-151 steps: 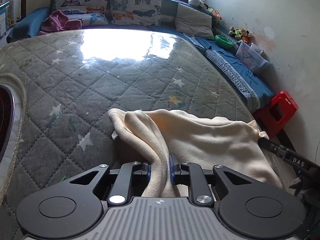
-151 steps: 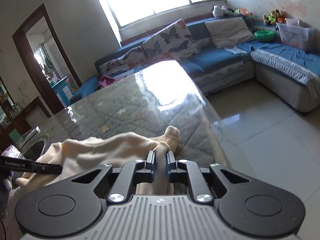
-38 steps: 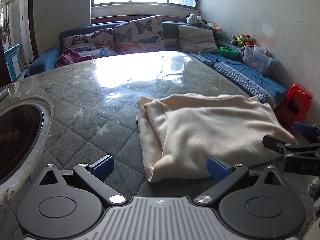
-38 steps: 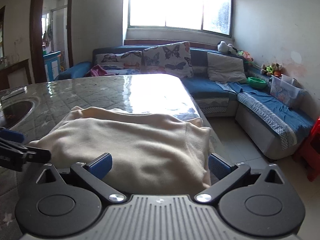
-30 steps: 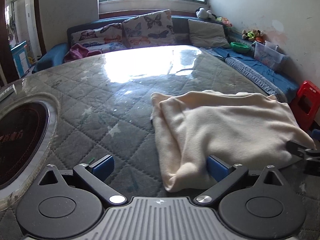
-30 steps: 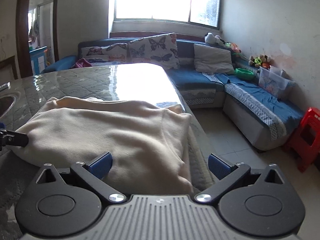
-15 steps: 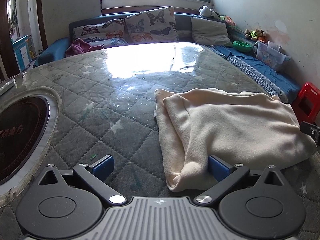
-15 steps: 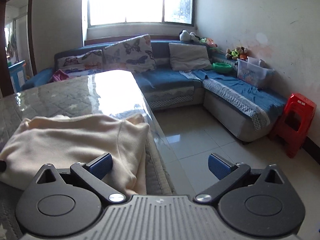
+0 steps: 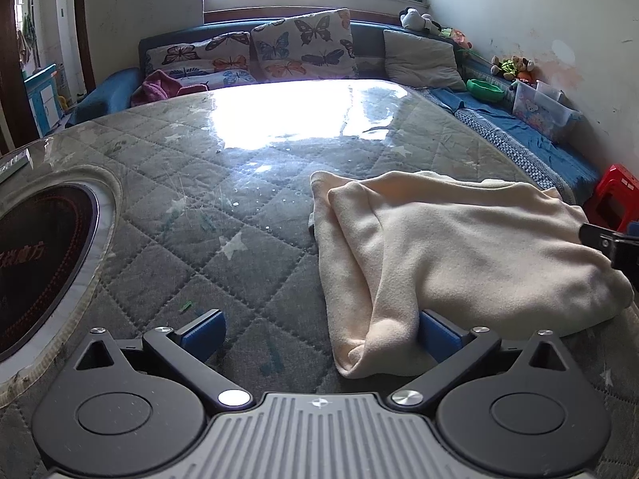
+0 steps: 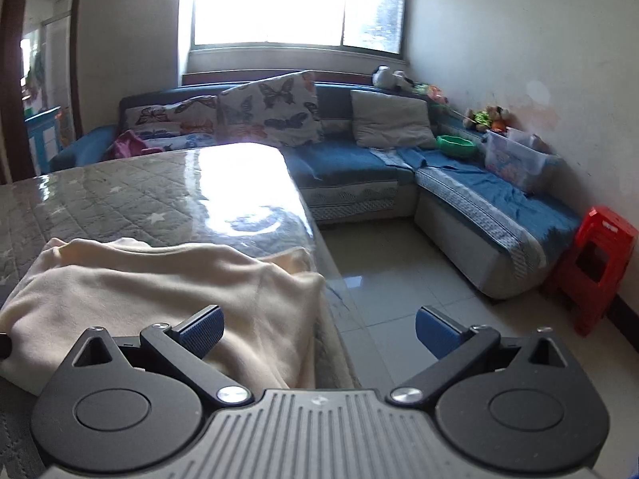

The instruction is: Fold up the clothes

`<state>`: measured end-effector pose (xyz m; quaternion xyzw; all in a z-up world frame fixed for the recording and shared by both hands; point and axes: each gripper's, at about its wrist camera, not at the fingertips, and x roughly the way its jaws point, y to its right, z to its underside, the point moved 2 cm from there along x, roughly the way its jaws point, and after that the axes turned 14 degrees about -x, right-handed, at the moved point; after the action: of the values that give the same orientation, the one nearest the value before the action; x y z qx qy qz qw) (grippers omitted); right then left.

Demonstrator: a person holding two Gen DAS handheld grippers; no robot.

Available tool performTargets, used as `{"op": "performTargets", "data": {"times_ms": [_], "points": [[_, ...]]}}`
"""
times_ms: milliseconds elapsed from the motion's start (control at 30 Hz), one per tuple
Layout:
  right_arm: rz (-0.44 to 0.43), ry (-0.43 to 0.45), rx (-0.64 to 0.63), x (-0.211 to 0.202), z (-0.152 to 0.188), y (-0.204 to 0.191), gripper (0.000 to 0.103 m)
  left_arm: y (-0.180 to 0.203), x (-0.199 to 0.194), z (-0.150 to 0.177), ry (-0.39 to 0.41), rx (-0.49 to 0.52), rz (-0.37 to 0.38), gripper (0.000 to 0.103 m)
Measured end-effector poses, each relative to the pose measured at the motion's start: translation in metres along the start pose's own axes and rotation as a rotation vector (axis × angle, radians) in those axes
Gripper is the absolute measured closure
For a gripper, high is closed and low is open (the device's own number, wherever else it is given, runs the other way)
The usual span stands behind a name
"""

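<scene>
Cream fleece cloth point(image 9: 459, 247) is lying folded in soft, lumpy layers on the table point(image 9: 239, 199), near its right edge; fabric is looking thick and napped, w/ rounded folds rather than sharp creases. Table top is showing a grey quilted diamond pattern w/ pale stars under a glossy clear sheet that is catching window glare. Left gripper point(image 9: 321, 333) is sitting low at the near side w/ jaws spread wide, holding nothing; its right blue pad is lying just beside the cloth's near-left corner, contact unclear. Right gripper point(image 10: 319, 331) is also spread wide and empty, left pad over the cloth point(image 10: 159, 291), right pad over the tiled floor point(image 10: 399, 279). Cloth's long axis is running left-right across the table in the left view, folded edge facing left. Left view alone is showing a dark round inset point(image 9: 36, 263) w/ a pale rim at the table's left, plus a black tip of the other gripper at the far right edge. Right view alone is showing the table's right edge, the floor, a blue sofa point(image 10: 479, 199) and more of a red plastic stool point(image 10: 595, 267).
</scene>
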<state>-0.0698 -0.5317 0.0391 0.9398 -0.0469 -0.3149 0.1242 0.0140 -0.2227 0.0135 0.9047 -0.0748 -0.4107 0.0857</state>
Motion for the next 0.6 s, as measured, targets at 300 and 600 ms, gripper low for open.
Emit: {"op": "performTargets", "data": {"times_ms": [300,600], "points": [[0.043,-0.042,-0.048,0.03,-0.02,-0.001,0.0,-0.001,0.001,-0.001,-0.009,-0.003,0.005,0.0],[0.042,-0.109,-0.119,0.068,-0.045,-0.016,0.0,-0.001,0.002,-0.001,-0.012,-0.001,0.01,0.0]]}}
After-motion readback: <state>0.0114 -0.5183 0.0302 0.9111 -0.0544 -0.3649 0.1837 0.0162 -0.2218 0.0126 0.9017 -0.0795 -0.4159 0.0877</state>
